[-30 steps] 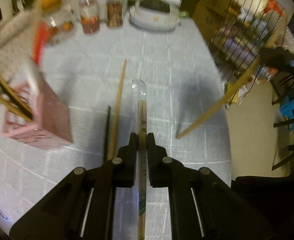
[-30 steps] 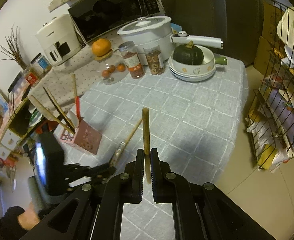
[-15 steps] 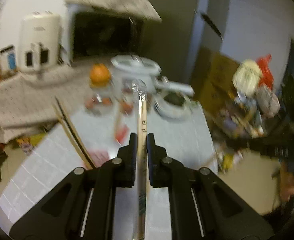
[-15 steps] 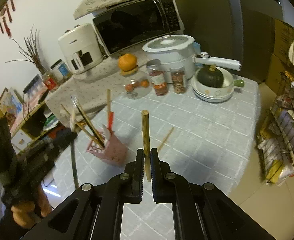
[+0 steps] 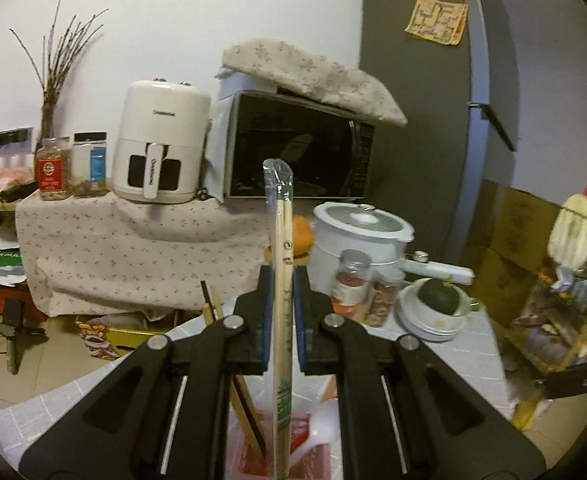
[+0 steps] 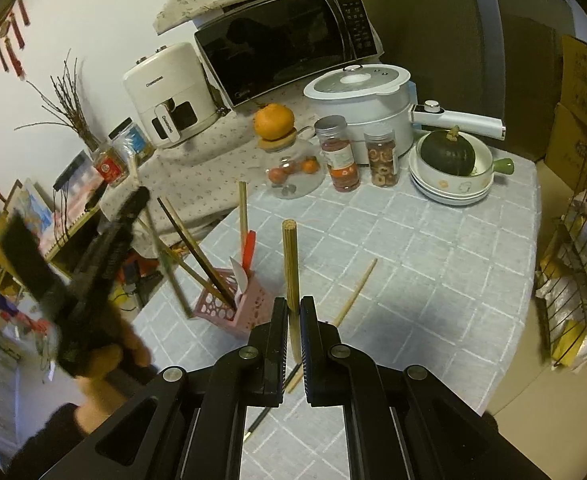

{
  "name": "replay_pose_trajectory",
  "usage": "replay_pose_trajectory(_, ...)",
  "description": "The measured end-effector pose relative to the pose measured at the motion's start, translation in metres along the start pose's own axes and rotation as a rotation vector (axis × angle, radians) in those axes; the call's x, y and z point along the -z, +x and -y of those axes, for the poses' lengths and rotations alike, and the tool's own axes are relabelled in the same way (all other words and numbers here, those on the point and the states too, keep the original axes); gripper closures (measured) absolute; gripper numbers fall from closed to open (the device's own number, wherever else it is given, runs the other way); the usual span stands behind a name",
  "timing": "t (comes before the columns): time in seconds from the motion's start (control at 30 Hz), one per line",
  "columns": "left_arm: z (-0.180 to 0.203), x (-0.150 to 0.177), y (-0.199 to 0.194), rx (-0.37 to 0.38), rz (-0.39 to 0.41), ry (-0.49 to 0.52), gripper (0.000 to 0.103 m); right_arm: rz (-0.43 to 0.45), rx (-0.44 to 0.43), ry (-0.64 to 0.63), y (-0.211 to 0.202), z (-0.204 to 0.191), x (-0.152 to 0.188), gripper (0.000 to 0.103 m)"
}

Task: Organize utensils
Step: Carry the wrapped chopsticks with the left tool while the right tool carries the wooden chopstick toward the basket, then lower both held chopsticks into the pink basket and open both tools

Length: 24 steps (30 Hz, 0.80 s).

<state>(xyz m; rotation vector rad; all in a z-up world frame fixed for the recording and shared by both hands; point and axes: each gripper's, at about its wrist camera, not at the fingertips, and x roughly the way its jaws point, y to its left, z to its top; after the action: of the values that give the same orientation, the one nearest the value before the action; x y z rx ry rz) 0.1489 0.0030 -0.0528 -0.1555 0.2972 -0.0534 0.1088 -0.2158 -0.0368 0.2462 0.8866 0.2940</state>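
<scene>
Your left gripper [image 5: 281,300] pinches a pair of plastic-wrapped chopsticks [image 5: 282,264], raised above the pink utensil holder [image 6: 233,308] at the table's near left edge. Your right gripper [image 6: 292,316] is clamped on a thick wooden stick [image 6: 291,268], pointing up and away over the grey checked tablecloth [image 6: 433,264]. One loose chopstick [image 6: 355,294] lies just right of the holder.

The left gripper [image 6: 93,276] and its chopsticks [image 6: 165,264] are motion-blurred.
</scene>
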Motion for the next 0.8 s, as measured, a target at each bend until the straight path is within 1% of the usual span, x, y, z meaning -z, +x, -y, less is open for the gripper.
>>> replay_pose_trajectory(0.1,0.000,0.006,0.008,-0.037,0.006,-0.013,0.092,-0.002,-0.014,0.004,0.003,-0.004,-0.002,0.097)
replay_pose_trajectory(0.27,0.004,0.012,0.011,-0.063,0.033,0.001,0.092,0.001,-0.025,0.009,0.006,-0.010,-0.004,0.097)
replay_pose_trajectory(0.33,0.005,0.014,0.014,-0.062,0.022,-0.003,0.092,0.001,-0.028,0.013,0.007,-0.010,-0.004,0.097)
replay_pose_trajectory(0.47,0.005,0.022,0.020,-0.060,-0.029,0.001,0.092,-0.001,-0.024,0.018,0.007,-0.009,-0.004,0.097)
replay_pose_trajectory(0.53,0.004,0.023,0.018,-0.050,-0.054,0.002,0.085,0.002,-0.025,0.020,0.006,-0.008,-0.005,0.097)
replay_pose_trajectory(0.57,0.003,0.022,0.017,-0.040,-0.065,-0.001,0.083,0.006,-0.024,0.020,0.005,-0.008,-0.005,0.097)
replay_pose_trajectory(0.63,0.001,0.018,0.012,-0.013,-0.094,-0.010,0.073,0.014,-0.030,0.016,0.003,-0.011,-0.006,0.097)
replay_pose_trajectory(0.67,0.001,0.016,0.009,-0.003,-0.103,-0.010,0.070,0.017,-0.032,0.015,0.002,-0.011,-0.007,0.097)
replay_pose_trajectory(0.73,-0.001,0.011,0.001,0.021,-0.124,-0.009,0.056,0.028,-0.040,0.012,-0.001,-0.014,-0.009,0.097)
replay_pose_trajectory(0.8,-0.003,0.006,-0.007,0.036,-0.153,-0.010,0.053,0.042,-0.052,0.009,-0.004,-0.018,-0.011,0.097)
